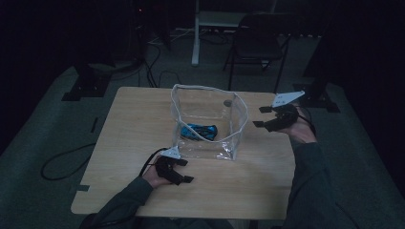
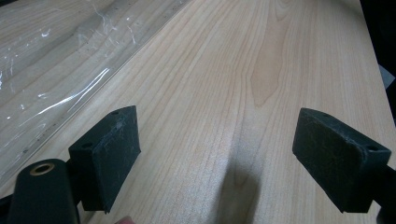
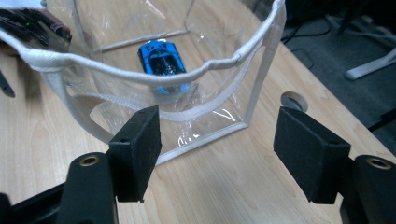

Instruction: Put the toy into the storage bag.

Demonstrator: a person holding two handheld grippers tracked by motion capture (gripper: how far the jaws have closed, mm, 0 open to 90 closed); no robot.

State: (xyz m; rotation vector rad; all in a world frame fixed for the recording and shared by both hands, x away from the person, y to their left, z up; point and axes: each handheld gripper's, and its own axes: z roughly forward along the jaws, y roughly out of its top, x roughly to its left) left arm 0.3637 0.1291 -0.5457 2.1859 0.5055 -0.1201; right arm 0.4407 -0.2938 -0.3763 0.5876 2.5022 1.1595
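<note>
My high view looks forward and down over the whole surface [image 1: 143,124]. My left gripper view skims close along bare wood; my right gripper view faces the clear bag [image 3: 154,79] nearby, shared with the high view.

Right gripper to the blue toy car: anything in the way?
Yes. The clear bag's near wall and white-trimmed rim stand between the right gripper and the blue toy car, which lies on the bag's floor. The bag's top is open.
</note>
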